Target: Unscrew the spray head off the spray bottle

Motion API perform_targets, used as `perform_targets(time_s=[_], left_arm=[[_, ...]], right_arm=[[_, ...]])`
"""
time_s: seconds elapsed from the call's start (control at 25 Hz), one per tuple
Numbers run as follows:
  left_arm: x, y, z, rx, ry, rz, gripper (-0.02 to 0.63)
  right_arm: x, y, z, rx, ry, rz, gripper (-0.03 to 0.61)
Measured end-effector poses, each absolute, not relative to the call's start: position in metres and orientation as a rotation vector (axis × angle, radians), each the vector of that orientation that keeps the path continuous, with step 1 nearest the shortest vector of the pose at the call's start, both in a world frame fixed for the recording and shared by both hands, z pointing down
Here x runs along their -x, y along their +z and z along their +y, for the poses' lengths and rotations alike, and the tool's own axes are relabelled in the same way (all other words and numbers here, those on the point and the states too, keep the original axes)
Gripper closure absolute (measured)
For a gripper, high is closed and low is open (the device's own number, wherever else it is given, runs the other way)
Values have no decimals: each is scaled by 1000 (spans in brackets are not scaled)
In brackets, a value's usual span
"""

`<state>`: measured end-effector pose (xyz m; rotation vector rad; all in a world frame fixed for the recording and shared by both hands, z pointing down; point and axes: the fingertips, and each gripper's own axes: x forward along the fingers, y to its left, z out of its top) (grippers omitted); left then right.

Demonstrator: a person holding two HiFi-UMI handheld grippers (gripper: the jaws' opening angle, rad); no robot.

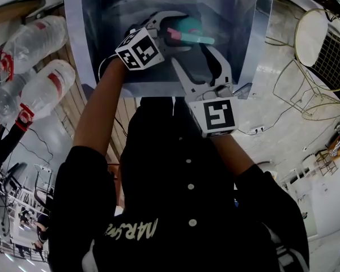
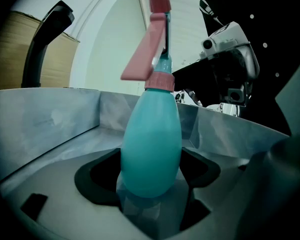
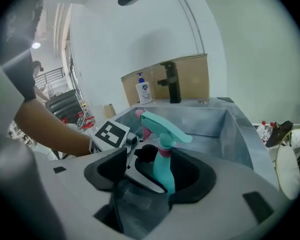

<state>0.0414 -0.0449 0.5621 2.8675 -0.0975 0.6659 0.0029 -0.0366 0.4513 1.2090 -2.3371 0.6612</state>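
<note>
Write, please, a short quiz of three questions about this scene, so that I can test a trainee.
1. True or false: the spray head is already off the spray bottle.
2. What does the left gripper hold? A) the bottle's body B) the spray head C) nothing
3. Fill in the word: the right gripper has its fingers ____, one on each side of the bottle.

Key: 1 false; 2 A; 3 open.
</note>
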Motion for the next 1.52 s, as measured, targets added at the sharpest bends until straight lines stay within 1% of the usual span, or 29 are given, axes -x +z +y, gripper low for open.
perform_targets(time_s=[0.12, 0.36, 0.6, 0.72, 0.84, 0.92, 1.0, 1.16, 1.24, 1.32, 1.52], left_arm=[[-42, 561, -47, -2867, 644, -119, 230], [-41, 564, -45, -2870, 669, -103, 230], [-43, 563, -45, -2869, 677, -102, 230], [-42, 564, -45, -2864, 676, -104, 230], [-41, 563, -45, -2872, 685, -92, 230], [-42, 563, -45, -2877, 691, -87, 230], [-43, 563, -44, -2877, 690, -84, 230], [-44, 564, -40, -2881, 688, -42, 230], [-45, 564, -38, -2882, 692, -33, 230], [-46, 564, -38, -2883, 695, -33, 230], [-46, 564, -38, -2885, 694, -25, 231]], right_arm=[[-4, 451, -44, -1229, 632, -2348, 293], [4, 452, -49, -1117, 575, -2431, 225], [6, 460, -60, -997, 471, -2443, 229], [9, 460, -66, -927, 413, -2487, 271], [10, 464, -68, -767, 323, -2517, 342], [10, 466, -68, -619, 231, -2530, 410], [10, 467, -64, -419, 172, -2562, 411], [7, 468, -50, -5, 191, -2571, 411], [6, 468, -46, 128, 102, -2562, 411], [5, 468, -44, 178, 36, -2565, 413], [3, 468, -43, 180, 49, -2557, 413]])
